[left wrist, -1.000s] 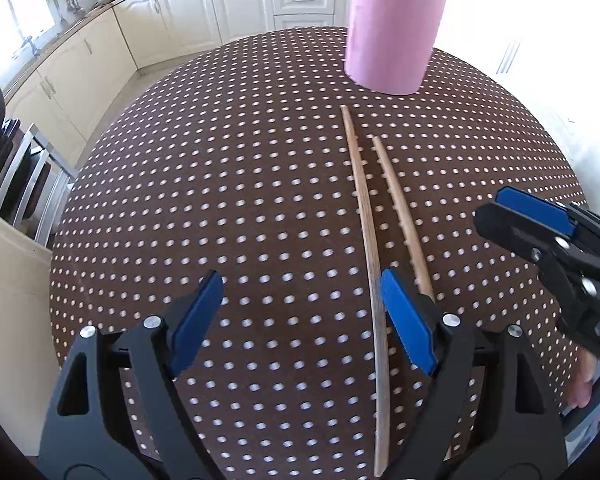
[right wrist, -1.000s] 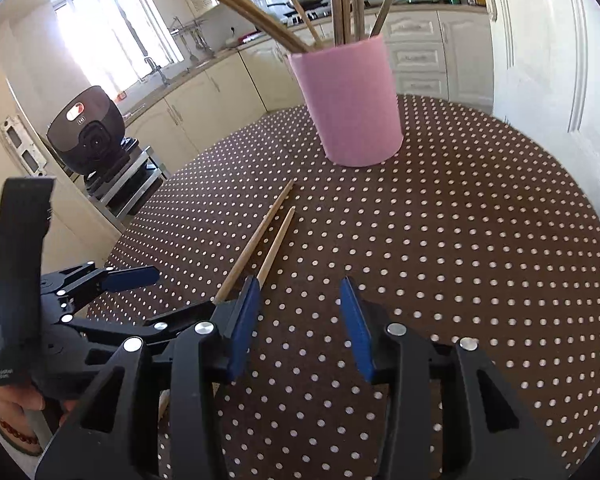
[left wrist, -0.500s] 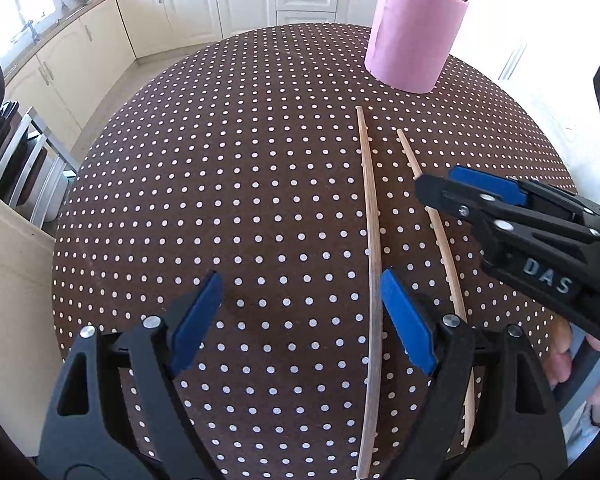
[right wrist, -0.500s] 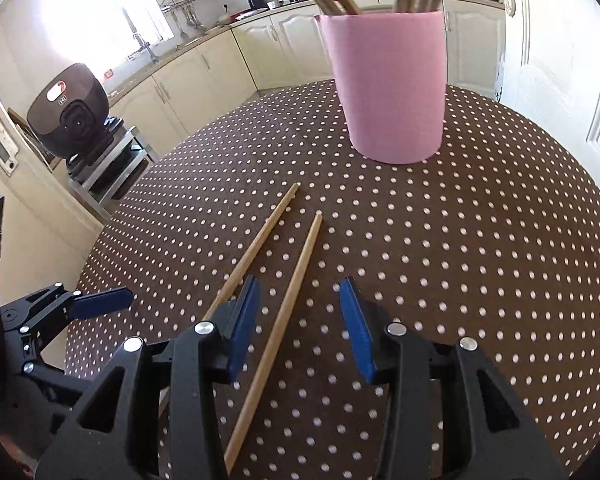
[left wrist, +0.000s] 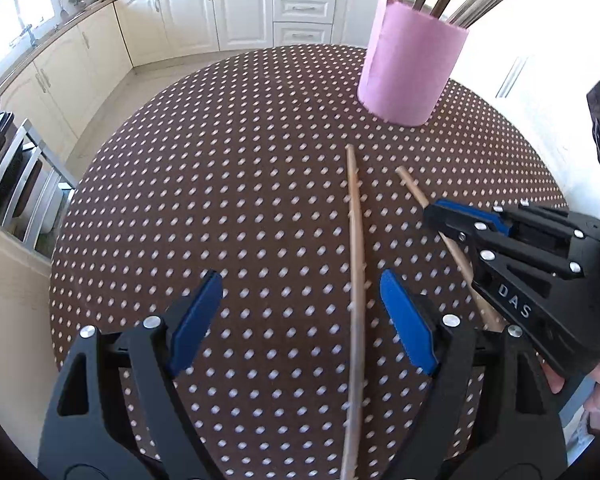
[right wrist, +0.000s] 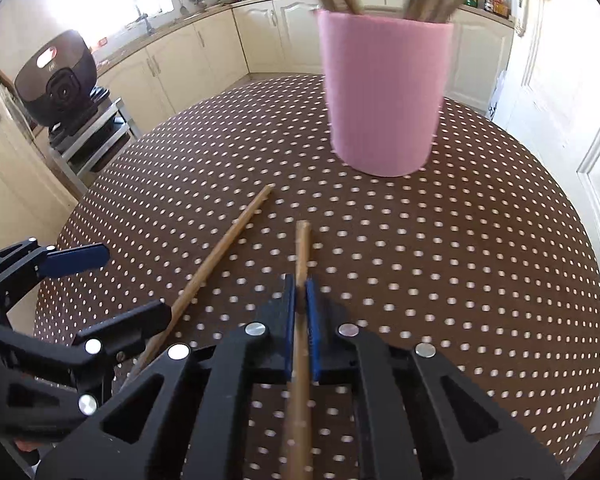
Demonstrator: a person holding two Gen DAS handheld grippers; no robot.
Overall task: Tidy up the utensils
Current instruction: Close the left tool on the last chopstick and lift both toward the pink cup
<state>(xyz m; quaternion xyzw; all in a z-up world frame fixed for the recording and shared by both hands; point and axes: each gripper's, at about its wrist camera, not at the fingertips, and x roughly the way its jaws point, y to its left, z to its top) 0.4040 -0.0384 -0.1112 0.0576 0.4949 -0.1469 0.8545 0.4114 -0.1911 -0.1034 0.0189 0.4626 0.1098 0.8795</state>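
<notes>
Several sticks already stand in the pink cup [right wrist: 384, 96]; two chopsticks remain on the counter [right wrist: 480, 280]. The right gripper [right wrist: 300, 296] has just closed its jaws on one chopstick [right wrist: 302, 248]. The left gripper [left wrist: 300, 312], jaws apart, straddles the other chopstick [left wrist: 355, 240].

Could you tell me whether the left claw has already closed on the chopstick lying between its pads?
No, the left claw stands wide open, its blue pads clear of the loose chopstick lying on the table.

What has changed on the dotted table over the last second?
The right gripper slid over the nearer wooden chopstick and its jaws have just closed on it. The left gripper stayed open over the other wooden chopstick, which lies untouched. The pink cylindrical holder has not moved.
</notes>
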